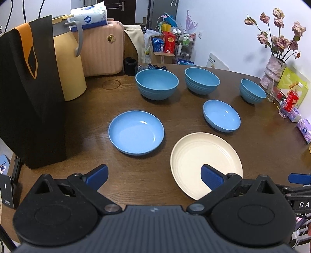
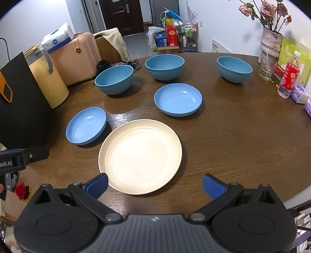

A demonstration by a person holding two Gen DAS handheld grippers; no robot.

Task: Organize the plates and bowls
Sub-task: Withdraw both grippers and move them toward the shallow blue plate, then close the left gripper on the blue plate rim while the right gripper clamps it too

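Round dark wood table (image 2: 243, 140), glossy, light glare on grain. White walls (image 2: 219, 23) behind. Dark door (image 2: 121, 15) at back, grey floor (image 2: 136, 42) in front of it. Pink ribbed suitcase (image 2: 75, 58) at table's left, tissue pack (image 2: 57, 38) on top. Yellow jug (image 1: 68, 64) with grey handle beside it, black-and-orange bag (image 1: 29, 87) nearest. Beige cloth draped over chair (image 2: 110, 44). Vase of dried roses (image 2: 271, 40) on right, glass (image 2: 267, 67) and red-label bottle (image 2: 289, 77) near it. Cluttered boxes (image 2: 170, 37) by far wall.
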